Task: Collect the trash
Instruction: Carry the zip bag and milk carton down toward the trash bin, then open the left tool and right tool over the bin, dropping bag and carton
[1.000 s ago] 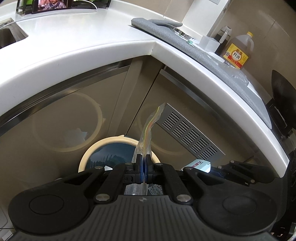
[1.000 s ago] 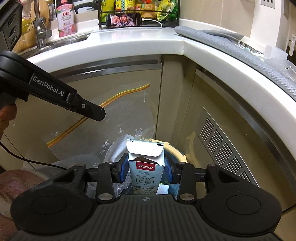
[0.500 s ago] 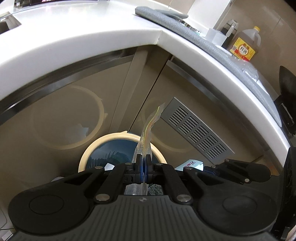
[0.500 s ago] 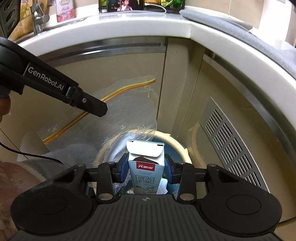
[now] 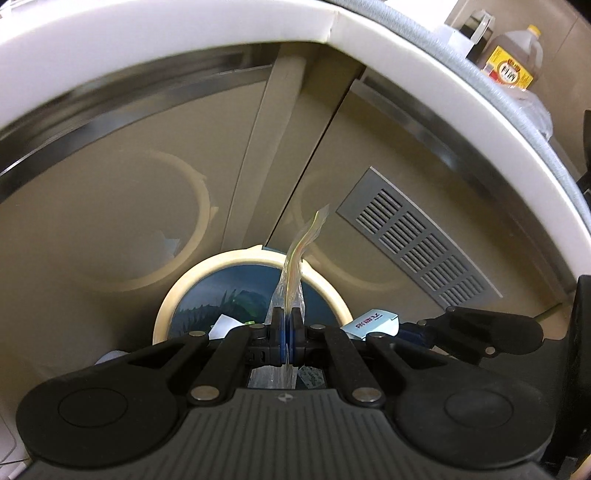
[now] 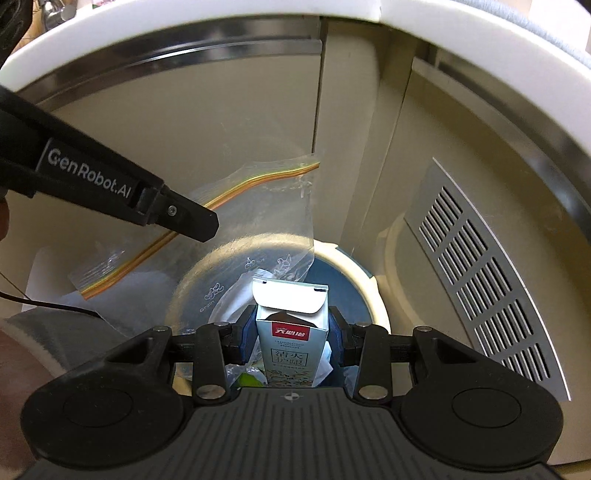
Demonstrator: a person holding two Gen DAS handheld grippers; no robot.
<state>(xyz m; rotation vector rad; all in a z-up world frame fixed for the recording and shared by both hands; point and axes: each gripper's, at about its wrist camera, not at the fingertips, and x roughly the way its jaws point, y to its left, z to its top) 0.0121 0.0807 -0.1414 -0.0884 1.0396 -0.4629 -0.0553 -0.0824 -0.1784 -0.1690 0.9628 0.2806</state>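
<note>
Hanging above the open bin (image 6: 380, 295), a small carton (image 6: 291, 343) is being clamped by the right gripper (image 6: 291, 339), while a clear zip bag (image 5: 295, 273) is being pinched flat by the left gripper (image 5: 286, 332). Both should be released only once centred over the bin's rim.

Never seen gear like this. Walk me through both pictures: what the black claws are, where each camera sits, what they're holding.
A person carries a two-finger gripper in each hand, each with a camera looking along its fingers. In the left camera's picture, the left gripper is shut on a clear zip bag. In the right camera's picture, the right gripper clamps a small carton. Both hang above a round trash bin on the floor, already holding rubbish, beside kitchen cabinets under a white counter.
</note>
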